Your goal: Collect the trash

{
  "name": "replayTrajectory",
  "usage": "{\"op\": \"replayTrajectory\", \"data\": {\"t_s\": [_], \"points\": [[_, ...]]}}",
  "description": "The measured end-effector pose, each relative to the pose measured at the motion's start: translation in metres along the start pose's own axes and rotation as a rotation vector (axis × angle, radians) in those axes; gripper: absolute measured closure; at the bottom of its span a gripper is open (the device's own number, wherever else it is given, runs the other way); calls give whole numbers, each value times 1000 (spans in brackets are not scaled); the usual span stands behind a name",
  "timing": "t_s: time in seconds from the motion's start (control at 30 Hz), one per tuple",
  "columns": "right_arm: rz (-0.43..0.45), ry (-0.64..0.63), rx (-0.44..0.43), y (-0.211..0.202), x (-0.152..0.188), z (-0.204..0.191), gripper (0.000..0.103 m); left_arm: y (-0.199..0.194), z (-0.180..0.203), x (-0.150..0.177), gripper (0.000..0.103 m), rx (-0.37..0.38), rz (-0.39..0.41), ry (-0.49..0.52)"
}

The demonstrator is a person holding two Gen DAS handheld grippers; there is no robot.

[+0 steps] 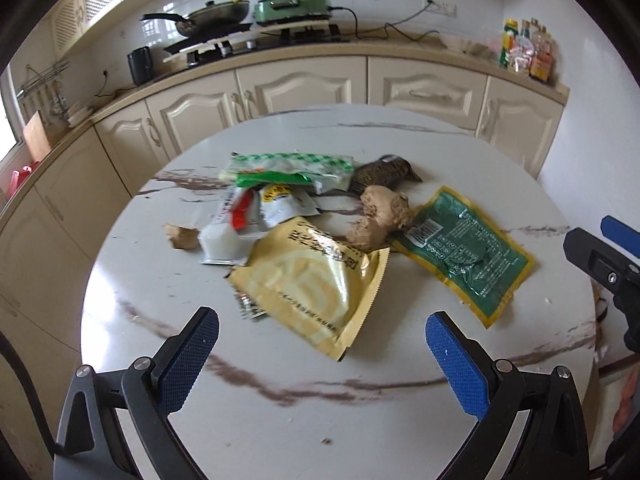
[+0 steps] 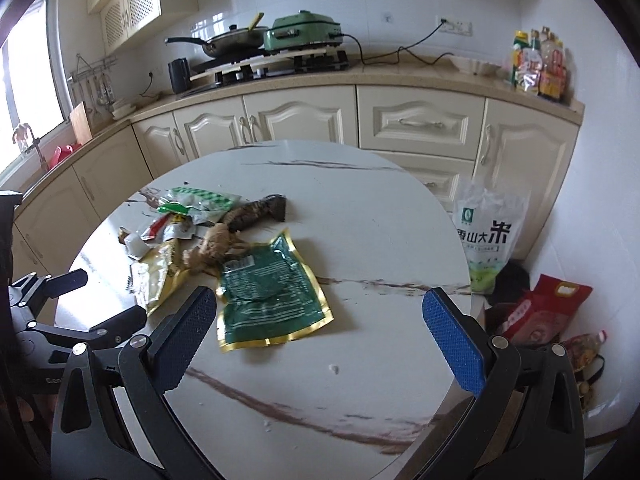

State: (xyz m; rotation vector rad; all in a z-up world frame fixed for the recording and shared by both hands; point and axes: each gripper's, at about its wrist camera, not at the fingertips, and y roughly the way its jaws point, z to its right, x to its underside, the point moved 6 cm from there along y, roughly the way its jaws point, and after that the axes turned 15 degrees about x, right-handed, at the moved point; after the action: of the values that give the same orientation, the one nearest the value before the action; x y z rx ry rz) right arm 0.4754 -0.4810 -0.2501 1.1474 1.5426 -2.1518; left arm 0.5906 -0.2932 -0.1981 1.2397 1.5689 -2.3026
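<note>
Where the round marble table (image 1: pixel 280 420) curves toward both cameras, its near half lies bare; the far rim stands close to cream cabinets (image 1: pixel 304 88).

Trash, clustered mid-table:
- yellow pouch (image 1: pixel 316 288), nearest the left gripper, one corner lifted.
- green pouch (image 2: pixel 268 300), flat, gold-edged, just beside the yellow pouch; bare tabletop to its right as far as the rim.
- ginger root (image 1: pixel 378 216), touching both pouches' far ends.
- white sachet (image 1: pixel 228 236) and green-checked wrapper (image 1: pixel 288 164), overlapping behind the yellow pouch.
- dark wrapper (image 1: pixel 380 174), behind the ginger.
- small brown piece (image 1: pixel 182 236), apart at the heap's left.

Left gripper (image 1: pixel 322 344): jaws spread wide, holding nothing, raised above the near table with the yellow pouch's near corner between its fingers.

Right gripper (image 2: pixel 320 328): jaws spread wide, empty, raised above the table, left finger (image 2: pixel 186 332) next to the green pouch's edge.

Off-table, right: white rice bag (image 2: pixel 486 236), red bag (image 2: pixel 540 312) on the floor.
</note>
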Motion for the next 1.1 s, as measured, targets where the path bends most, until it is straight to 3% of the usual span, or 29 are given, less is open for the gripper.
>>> {"op": "replayTrajectory", "data": {"t_s": [0.13,0.27,0.4,0.43,0.53,0.7,0.77,0.83,1.1], "points": [[-14,4,-10,15,1,2,0,23,-3,0,4,-9,-32,17],[-27,6,-27,27,1,2,0,43,-7,5,21,-12,-51,15],[-40,-8,-36,34,2,-2,0,52,-11,5,33,36,-33,-7],[-45,-12,-44,36,3,-3,0,50,-12,4,43,36,-23,-3],[-66,-33,-66,42,5,-11,0,49,-14,5,51,54,-14,15],[-94,-75,-102,51,11,-28,0,41,-8,8,80,65,13,41],[-107,-98,-113,53,14,-35,0,38,-6,8,99,117,10,21],[-116,-126,-137,54,16,-43,0,36,-7,11,103,149,9,3],[-160,-225,-162,68,17,-60,0,11,-1,20,103,241,62,-26]]}}
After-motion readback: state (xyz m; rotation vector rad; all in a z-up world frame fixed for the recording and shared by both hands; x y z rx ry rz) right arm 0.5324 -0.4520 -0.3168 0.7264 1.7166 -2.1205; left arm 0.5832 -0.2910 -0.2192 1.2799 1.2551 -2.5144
